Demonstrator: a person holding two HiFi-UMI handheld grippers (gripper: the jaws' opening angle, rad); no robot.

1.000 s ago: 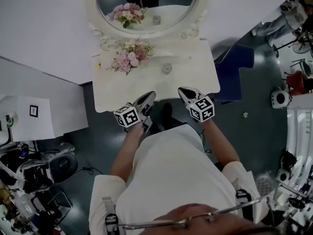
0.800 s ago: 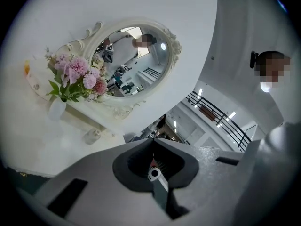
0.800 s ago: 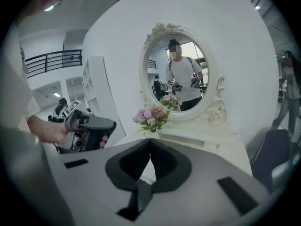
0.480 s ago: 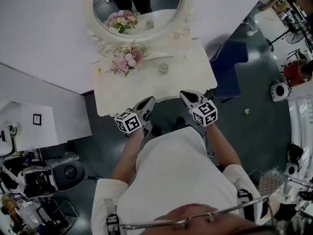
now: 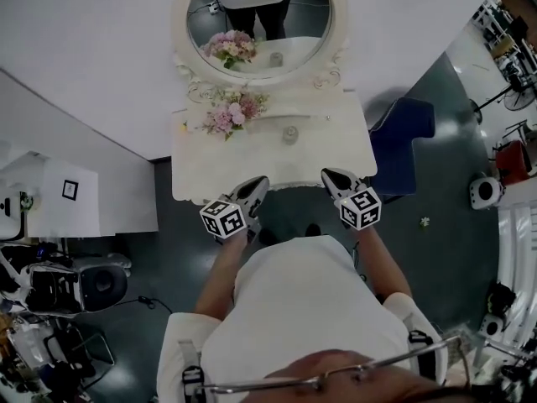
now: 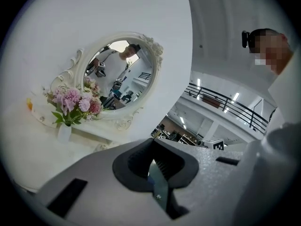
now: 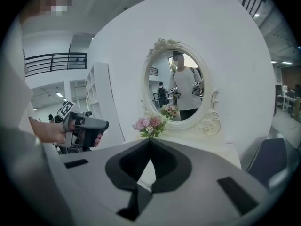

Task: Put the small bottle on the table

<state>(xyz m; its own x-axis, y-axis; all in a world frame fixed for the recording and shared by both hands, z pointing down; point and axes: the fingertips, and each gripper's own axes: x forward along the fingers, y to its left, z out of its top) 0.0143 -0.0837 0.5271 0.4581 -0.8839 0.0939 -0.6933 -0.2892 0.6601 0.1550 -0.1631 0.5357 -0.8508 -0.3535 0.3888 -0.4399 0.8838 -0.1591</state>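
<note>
L hand-held gripper [image 5: 257,183] & R hand-held gripper [image 5: 332,175] both pressed together, empty, near table [image 5: 191,179] w/ small bottle [image 5: 290,134].

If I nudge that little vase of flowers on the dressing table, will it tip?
Probably: the vase looks narrow under a wide bouquet, so top-heavy. It likely slides easily on the smooth tabletop too.

Oval mirror [image 5: 260,19] cropped at the head view's top edge; small bottle [image 5: 290,134] too tiny for detail.
</note>
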